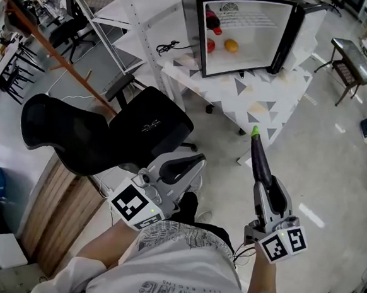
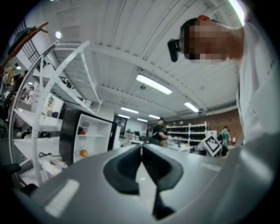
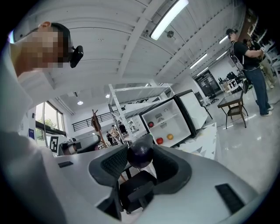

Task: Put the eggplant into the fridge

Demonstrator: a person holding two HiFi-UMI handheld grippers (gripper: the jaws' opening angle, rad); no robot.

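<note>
A dark purple eggplant (image 1: 260, 160) with a green stem tip sticks out forward from my right gripper (image 1: 267, 188), which is shut on it; in the right gripper view the eggplant (image 3: 140, 153) sits between the black pads. The small black fridge (image 1: 243, 33) stands open on a white table (image 1: 263, 98) ahead, with red fruit (image 1: 210, 45) and an orange fruit (image 1: 231, 45) inside. It also shows as the fridge (image 3: 168, 122) and the fridge (image 2: 89, 138). My left gripper (image 1: 183, 166) is shut and holds nothing, its jaws (image 2: 141, 153) pressed together.
A black office chair (image 1: 102, 130) stands just left of me, between me and the table. A wooden rack (image 1: 52, 50) and white shelving (image 1: 130, 18) are at the left. A bench (image 1: 351, 67) stands at the far right. People stand far off in both gripper views.
</note>
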